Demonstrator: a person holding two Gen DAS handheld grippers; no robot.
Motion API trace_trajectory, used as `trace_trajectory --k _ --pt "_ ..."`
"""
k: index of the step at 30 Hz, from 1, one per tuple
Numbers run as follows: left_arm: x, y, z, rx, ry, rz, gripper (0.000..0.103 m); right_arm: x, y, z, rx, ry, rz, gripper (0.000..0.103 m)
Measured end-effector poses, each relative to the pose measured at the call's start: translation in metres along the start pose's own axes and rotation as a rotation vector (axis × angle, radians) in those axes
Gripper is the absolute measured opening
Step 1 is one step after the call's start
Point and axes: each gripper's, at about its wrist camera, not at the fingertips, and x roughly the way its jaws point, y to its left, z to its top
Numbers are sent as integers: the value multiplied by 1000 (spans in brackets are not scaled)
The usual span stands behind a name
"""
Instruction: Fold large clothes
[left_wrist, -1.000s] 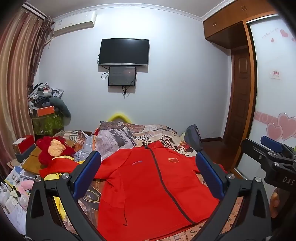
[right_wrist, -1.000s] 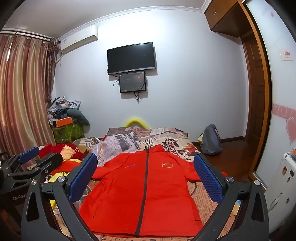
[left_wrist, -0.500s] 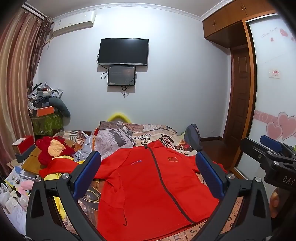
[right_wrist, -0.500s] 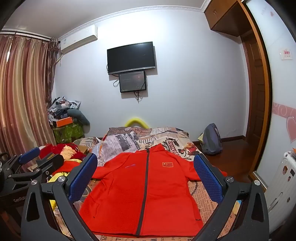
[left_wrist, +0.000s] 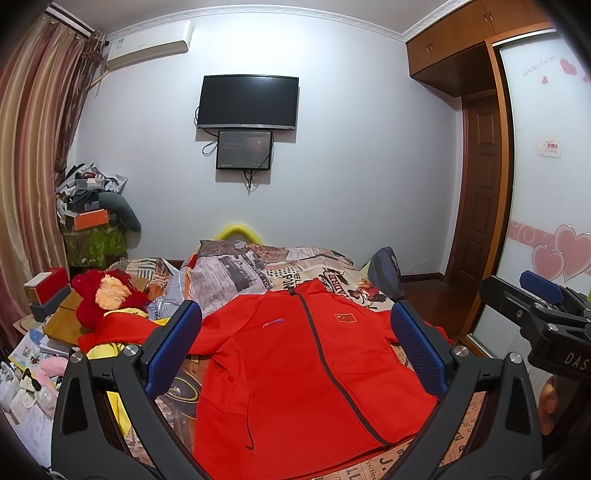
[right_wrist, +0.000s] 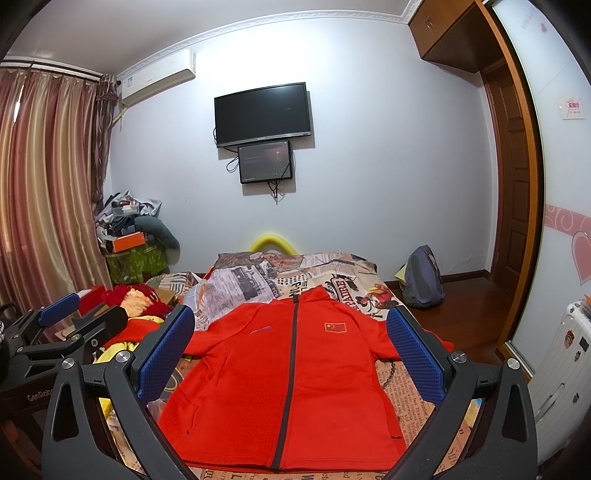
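Hovering above the near end of the bed, the left gripper and the right gripper both gape wide, holding nothing. Between their blue pads, filling each frame's lower centre, the red jacket lies flat, zipped, front up, on the newsprint-pattern bedcover. A dark television hangs on the wall, upper centre.

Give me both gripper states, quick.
Left gripper: open, holding nothing, above the red jacket.
Right gripper: open, holding nothing.
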Motion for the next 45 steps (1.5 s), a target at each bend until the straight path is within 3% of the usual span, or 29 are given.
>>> trace_trajectory --k 45 --pt "5 0 1 -18 13 17 103 6 1 -4 -3 7 -3 103"
